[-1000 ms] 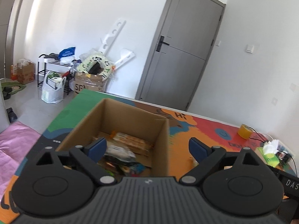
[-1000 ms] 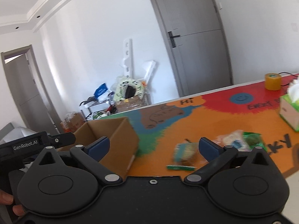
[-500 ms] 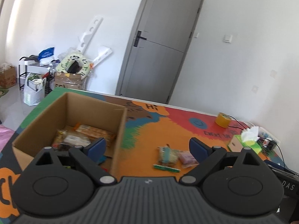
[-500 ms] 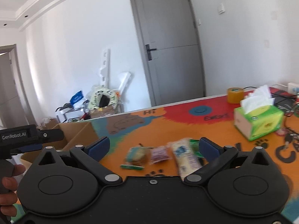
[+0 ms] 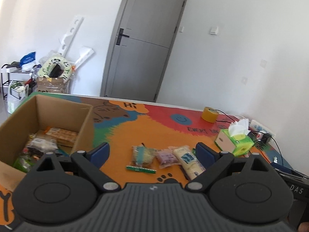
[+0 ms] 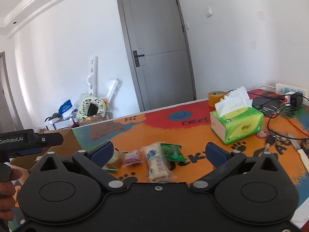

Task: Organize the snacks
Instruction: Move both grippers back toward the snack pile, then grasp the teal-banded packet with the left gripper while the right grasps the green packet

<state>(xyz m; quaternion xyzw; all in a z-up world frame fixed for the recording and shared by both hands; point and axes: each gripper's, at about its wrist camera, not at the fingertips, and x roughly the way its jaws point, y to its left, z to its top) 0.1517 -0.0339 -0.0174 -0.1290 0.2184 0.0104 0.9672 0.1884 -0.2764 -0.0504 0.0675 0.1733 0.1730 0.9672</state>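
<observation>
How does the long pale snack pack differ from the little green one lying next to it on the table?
The long pale pack is a stretched bar shape with blue print; the green pack is short and squarish. The pale pack reaches nearer the right gripper; the green one lies farther back, toward the tissue box. Both lie flat on the table, outside the cardboard box, ungripped.

A green tissue box (image 6: 236, 124) stands near the counter's (image 6: 193, 135) right side, white tissue sticking from its top. Behind it, toward the far edge, sits a roll of yellow tape (image 6: 216, 96). At the far right corner lie a white power strip (image 6: 290, 89), a black adapter (image 6: 295, 100) and tangled black cables (image 6: 274, 108). Keys (image 6: 270, 140) rest just right of the tissue box. Beyond the counter are a grey door (image 5: 143, 44), a cluttered black rack (image 5: 11, 77) and a taped box (image 5: 51, 84) on the floor.
</observation>
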